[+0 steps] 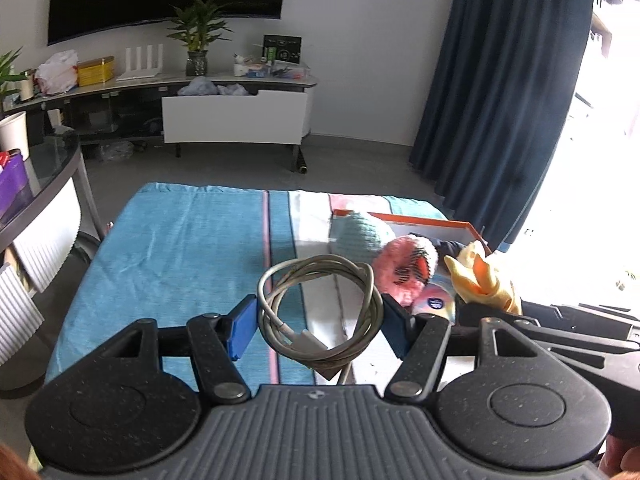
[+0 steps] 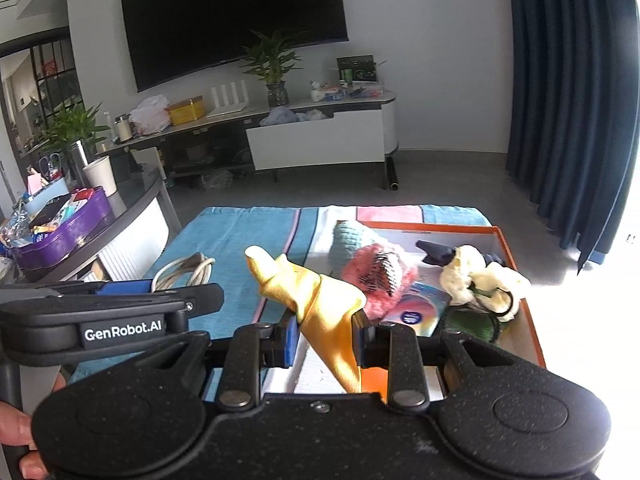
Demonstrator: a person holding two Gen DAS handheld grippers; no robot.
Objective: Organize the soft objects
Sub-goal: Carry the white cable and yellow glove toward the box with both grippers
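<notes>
My left gripper (image 1: 318, 316) is shut on a coiled grey cable (image 1: 320, 304), held above the striped blue cloth (image 1: 172, 248). The coil spans the gap between the blue pads. My right gripper (image 2: 325, 332) is shut on a knotted yellow cloth (image 2: 316, 300), which sticks up and to the left of the jaws. The same yellow cloth (image 1: 484, 280) shows at the right of the left wrist view, and the cable (image 2: 184, 272) at the left of the right wrist view. An orange-rimmed box (image 2: 532, 300) holds a teal knitted piece (image 2: 352, 240), a pink fluffy item (image 2: 380, 276), a white plush (image 2: 480, 276) and a dark cloth (image 2: 436, 250).
A glass-topped table (image 2: 132, 208) with a purple tin (image 2: 64, 236) and a paper cup (image 2: 100, 174) stands at the left. Behind the cloth are bare grey floor, a TV stand (image 2: 316, 140) with a plant, and blue curtains (image 2: 568, 100) at the right. A hand (image 2: 20, 432) holds the left gripper's grip.
</notes>
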